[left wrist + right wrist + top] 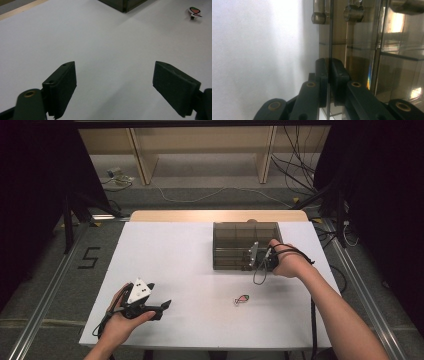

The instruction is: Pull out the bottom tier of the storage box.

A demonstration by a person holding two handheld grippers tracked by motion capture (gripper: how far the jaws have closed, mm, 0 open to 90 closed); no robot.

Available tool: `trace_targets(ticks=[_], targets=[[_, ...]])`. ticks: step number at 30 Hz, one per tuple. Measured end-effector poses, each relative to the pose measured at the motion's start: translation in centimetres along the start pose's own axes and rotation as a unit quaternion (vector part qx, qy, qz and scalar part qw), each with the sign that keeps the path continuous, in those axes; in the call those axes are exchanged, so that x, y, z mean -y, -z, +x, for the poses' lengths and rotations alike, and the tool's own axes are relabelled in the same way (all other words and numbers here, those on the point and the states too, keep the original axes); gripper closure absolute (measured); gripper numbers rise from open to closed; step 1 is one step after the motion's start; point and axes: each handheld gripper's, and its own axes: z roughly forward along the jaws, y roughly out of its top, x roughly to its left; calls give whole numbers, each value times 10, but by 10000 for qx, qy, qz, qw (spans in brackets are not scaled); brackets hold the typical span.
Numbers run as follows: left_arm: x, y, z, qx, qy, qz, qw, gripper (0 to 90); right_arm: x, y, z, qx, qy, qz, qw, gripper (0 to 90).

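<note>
A smoky clear plastic box (pixel 235 236) with several compartments stands at the table's back right. My right gripper (pixel 256 258) is at the box's front side, and in the right gripper view its jaws (pixel 329 63) are shut on a thin clear panel (pixel 330 37) of the box, one pad on each face. My left gripper (pixel 161 307) rests in a hand near the table's front left with its jaws wide open (pixel 115 68) and nothing between them. A small pink and green fish-shaped piece (pixel 241 299) lies on the table between the two grippers, also at the upper right of the left gripper view (pixel 195 11).
The white table top (pixel 175 255) has a wooden strip along its far edge. A corner of the box (pixel 125 5) shows at the top of the left gripper view. Metal hinge pins (pixel 319 15) sit along the box's panel edge. Cables lie on the floor behind.
</note>
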Motion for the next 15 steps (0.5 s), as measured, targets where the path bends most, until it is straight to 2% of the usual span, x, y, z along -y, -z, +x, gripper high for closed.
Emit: trace_targets(ticks=[8, 15], targets=[[0, 0, 0, 2, 1, 4, 10000, 192, 2, 2, -1, -140, -35, -56, 9999, 858], [0, -1, -1, -4, 8, -7, 10000, 192, 3, 3, 0, -236, 41, -91, 9997, 862]])
